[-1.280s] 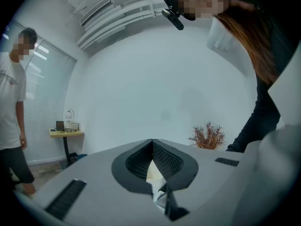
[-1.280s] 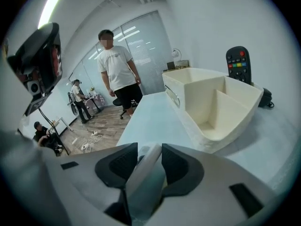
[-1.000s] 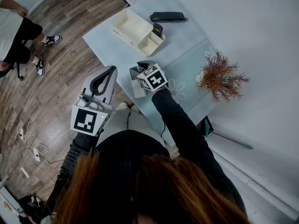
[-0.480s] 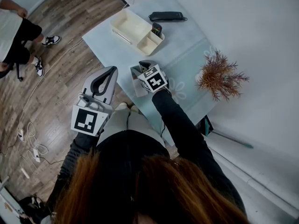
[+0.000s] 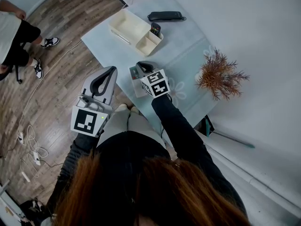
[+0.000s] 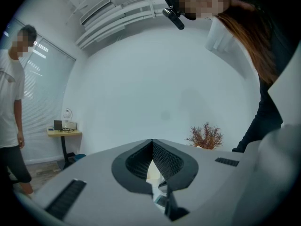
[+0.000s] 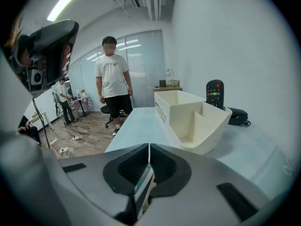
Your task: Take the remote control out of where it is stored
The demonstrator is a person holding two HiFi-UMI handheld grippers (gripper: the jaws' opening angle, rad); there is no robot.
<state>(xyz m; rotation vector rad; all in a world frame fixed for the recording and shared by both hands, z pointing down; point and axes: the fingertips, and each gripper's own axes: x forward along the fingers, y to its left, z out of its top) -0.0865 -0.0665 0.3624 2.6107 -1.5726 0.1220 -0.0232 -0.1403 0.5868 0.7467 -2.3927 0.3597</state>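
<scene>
Since the earlier frames the right tool [image 7: 149,147] has shifted slightly over the near part of the surface [image 5: 186,46]. Its jaws have just closed and now meet with nothing between them. The left tool [image 6: 152,141] is held roughly level beside the surface's edge, its jaws also together and empty. The remote control [image 5: 155,29] stands upright in the small end compartment of the cream organizer box [image 5: 127,25], well apart from both tools. The box wall hides its lower half.
</scene>
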